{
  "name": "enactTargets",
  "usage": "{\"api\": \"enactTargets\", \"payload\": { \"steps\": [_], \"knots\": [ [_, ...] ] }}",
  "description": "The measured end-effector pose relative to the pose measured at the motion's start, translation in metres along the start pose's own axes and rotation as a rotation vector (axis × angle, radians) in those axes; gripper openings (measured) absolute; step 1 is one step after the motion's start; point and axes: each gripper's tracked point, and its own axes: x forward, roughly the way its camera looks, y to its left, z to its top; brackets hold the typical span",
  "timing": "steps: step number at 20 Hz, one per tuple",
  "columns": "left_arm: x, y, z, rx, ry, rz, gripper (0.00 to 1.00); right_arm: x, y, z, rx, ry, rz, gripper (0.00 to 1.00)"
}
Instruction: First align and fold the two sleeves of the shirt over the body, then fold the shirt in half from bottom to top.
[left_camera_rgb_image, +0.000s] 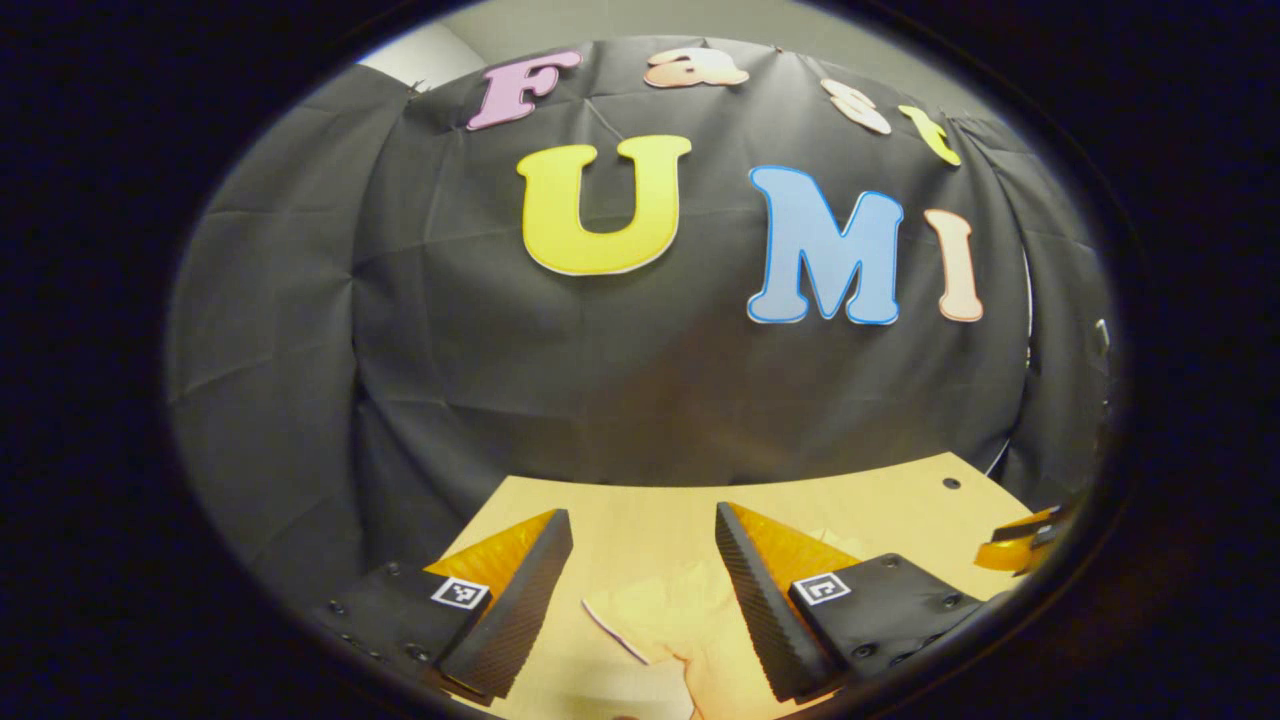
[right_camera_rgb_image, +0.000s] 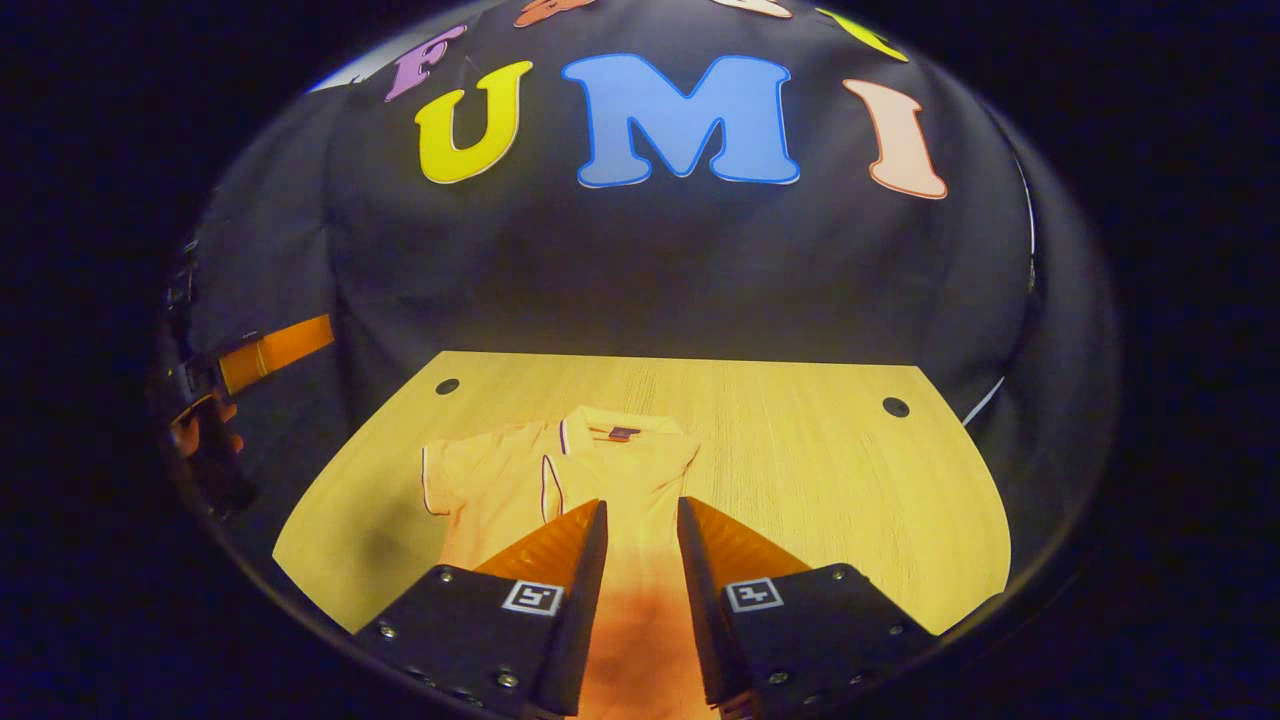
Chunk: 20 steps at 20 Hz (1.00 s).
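Here, in the right gripper view, a pale yellow short-sleeved shirt (right_camera_rgb_image: 600, 480) lies flat on a light wooden desk (right_camera_rgb_image: 850, 480), collar toward the far edge, its body running back toward the camera and passing under the right hand-held gripper (right_camera_rgb_image: 640, 520). That hand-held gripper hangs above the shirt's lower body with its two fingers parted by a narrow gap, and nothing is held between them. One sleeve, trimmed with a thin dark line, spreads out to the left of the collar; the shirt's right side looks already folded in, though the fold itself is hard to make out. A small dark tag sits inside the collar, too small to read. In the left gripper view, the left hand-held gripper (left_camera_rgb_image: 642, 530) is held over the near left part of the desk with its fingers wide apart and empty, and a bit of the shirt (left_camera_rgb_image: 680, 630) lies on the wood below and between them. The desk has a small round hole near each far corner. Black cloth (left_camera_rgb_image: 600, 380) hangs as a wall behind the desk. Each finger carries a small square black-and-white marker.
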Motion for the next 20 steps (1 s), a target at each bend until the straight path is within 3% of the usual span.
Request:
{"api": "enactTargets", "payload": {
  "steps": [8, 20],
  "knots": [
    [0.074, -0.016, -0.076, -0.012, 0.121, -0.066, 0.95, -0.073, -0.011, -0.023, 0.05, 0.028, -0.085, 0.45],
    [0.126, 0.01, -0.192, -0.101, 0.306, 0.041, 0.95, -0.129, -0.04, -0.042, 0.177, 0.06, -0.219, 0.45]
  ]
}}
